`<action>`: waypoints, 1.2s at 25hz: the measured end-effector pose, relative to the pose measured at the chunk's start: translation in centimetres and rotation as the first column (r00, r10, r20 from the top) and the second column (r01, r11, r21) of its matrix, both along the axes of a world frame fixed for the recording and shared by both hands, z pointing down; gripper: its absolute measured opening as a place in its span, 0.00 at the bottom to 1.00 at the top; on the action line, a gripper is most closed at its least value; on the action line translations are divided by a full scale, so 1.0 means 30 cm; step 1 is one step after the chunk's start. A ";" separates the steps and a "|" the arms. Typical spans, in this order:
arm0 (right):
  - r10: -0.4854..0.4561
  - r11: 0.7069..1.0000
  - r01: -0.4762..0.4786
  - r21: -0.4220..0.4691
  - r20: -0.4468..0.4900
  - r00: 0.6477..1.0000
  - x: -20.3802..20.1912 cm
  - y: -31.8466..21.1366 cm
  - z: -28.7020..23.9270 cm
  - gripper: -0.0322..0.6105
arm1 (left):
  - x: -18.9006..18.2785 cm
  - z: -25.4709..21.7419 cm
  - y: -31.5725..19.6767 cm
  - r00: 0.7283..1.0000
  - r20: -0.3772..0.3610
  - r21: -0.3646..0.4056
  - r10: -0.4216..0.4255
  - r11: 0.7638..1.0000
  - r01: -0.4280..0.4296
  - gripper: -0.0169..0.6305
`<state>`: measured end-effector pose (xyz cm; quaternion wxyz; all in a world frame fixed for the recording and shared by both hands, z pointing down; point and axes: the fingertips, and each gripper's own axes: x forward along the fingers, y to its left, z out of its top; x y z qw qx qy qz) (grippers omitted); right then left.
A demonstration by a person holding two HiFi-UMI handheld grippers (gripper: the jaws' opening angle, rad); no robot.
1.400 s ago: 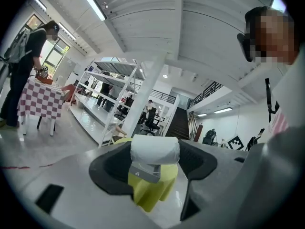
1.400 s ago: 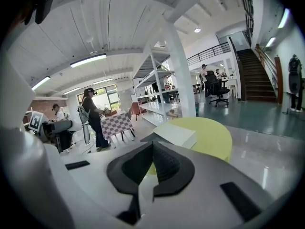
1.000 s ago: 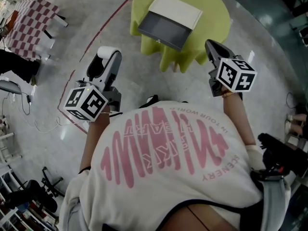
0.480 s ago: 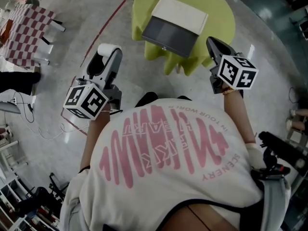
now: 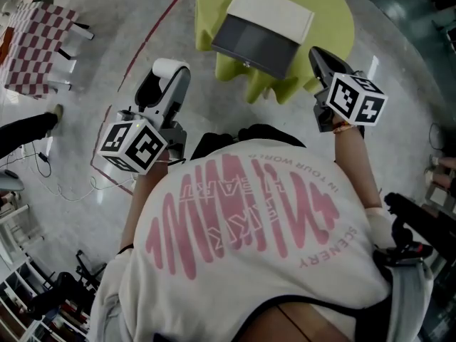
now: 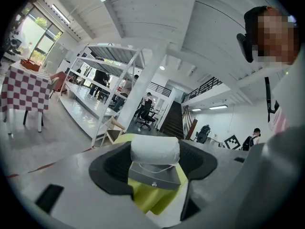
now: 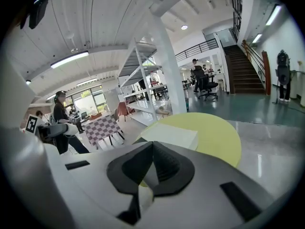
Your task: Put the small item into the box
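Observation:
A round table with a yellow-green cloth [image 5: 324,13] stands ahead of me on the floor. On it lies the box [image 5: 255,45], grey inside, with a white lid [image 5: 274,9] behind it. My left gripper [image 5: 168,73] is held above the floor, left of the table, and is shut on a small white roll [image 6: 155,150]. The box [image 6: 153,178] shows just beneath that roll in the left gripper view. My right gripper [image 5: 318,57] hovers at the table's right edge, shut, with nothing in it. The white lid [image 7: 169,135] appears beyond its jaws.
A chequered table [image 5: 32,45] stands far left, beside a person's dark leg [image 5: 28,130]. A red line [image 5: 153,38] and loose cables [image 5: 64,187] cross the floor. White shelving [image 6: 102,85] and stairs [image 7: 245,68] stand further off.
I have stepped closer to the table; it and both grippers sit higher in the head view. The left gripper still carries the white roll. The leg at left has shifted.

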<state>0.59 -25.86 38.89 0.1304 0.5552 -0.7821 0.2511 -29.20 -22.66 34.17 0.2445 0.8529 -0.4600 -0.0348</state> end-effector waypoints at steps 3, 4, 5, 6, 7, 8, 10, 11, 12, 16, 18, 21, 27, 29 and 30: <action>0.002 1.000 -0.002 -0.020 -0.022 1.000 0.018 0.006 0.025 0.06 | 0.022 0.032 -0.002 1.000 -0.008 -0.027 0.008 1.000 -0.008 0.49; 0.003 1.000 -0.004 -0.029 -0.027 1.000 0.025 0.004 0.036 0.06 | 0.031 0.044 -0.007 1.000 -0.011 -0.035 0.010 0.999 -0.010 0.49; 0.005 0.999 -0.006 -0.037 -0.028 1.000 0.031 0.002 0.048 0.06 | 0.040 0.055 -0.013 1.000 -0.012 -0.043 0.013 0.999 -0.014 0.49; 0.005 0.999 -0.007 -0.045 -0.028 1.000 0.033 0.000 0.059 0.06 | 0.049 0.067 -0.019 1.000 -0.013 -0.051 0.018 0.999 -0.018 0.49; 0.004 0.999 -0.005 -0.052 -0.028 1.000 0.033 0.001 0.068 0.06 | 0.058 0.077 -0.023 1.000 -0.014 -0.058 0.023 0.998 -0.024 0.49; 0.001 0.998 -0.003 -0.059 -0.032 0.999 0.034 0.003 0.077 0.06 | 0.067 0.087 -0.026 0.999 -0.015 -0.065 0.028 0.997 -0.029 0.49; -0.008 0.997 0.005 -0.070 -0.044 0.999 0.042 0.005 0.094 0.06 | 0.089 0.102 -0.032 0.999 -0.015 -0.073 0.037 0.997 -0.038 0.49; -0.012 0.997 0.008 -0.075 -0.046 0.999 0.048 0.002 0.102 0.06 | 0.101 0.107 -0.037 0.999 -0.014 -0.075 0.041 0.996 -0.042 0.49; -0.013 0.997 0.009 -0.077 -0.047 0.999 0.056 -0.004 0.110 0.06 | 0.114 0.112 -0.044 0.999 -0.012 -0.076 0.044 0.996 -0.044 0.49; -0.019 0.997 0.016 -0.076 -0.043 0.999 0.078 -0.057 0.122 0.06 | 0.162 0.122 -0.086 0.998 -0.005 -0.076 0.055 0.996 -0.055 0.49; -0.027 0.997 0.024 -0.074 -0.044 0.999 0.079 -0.094 0.123 0.06 | 0.181 0.131 -0.118 0.998 -0.002 -0.084 0.061 0.995 -0.061 0.49; -0.034 0.996 0.030 -0.080 -0.045 0.998 0.097 -0.150 0.138 0.06 | 0.223 0.155 -0.171 0.997 0.004 -0.097 0.074 0.993 -0.073 0.49; -0.020 0.994 0.015 -0.106 -0.044 0.999 0.168 -0.237 0.166 0.06 | 0.335 0.195 -0.284 0.993 0.019 -0.128 0.115 0.985 -0.112 0.49; -0.021 0.993 0.015 -0.113 -0.046 0.999 0.196 -0.278 0.165 0.06 | 0.379 0.210 -0.335 0.992 0.022 -0.145 0.128 0.982 -0.124 0.49; -0.019 0.993 0.013 -0.117 -0.047 0.999 0.215 -0.297 0.167 0.06 | 0.404 0.223 -0.358 0.990 0.027 -0.156 0.137 0.979 -0.132 0.49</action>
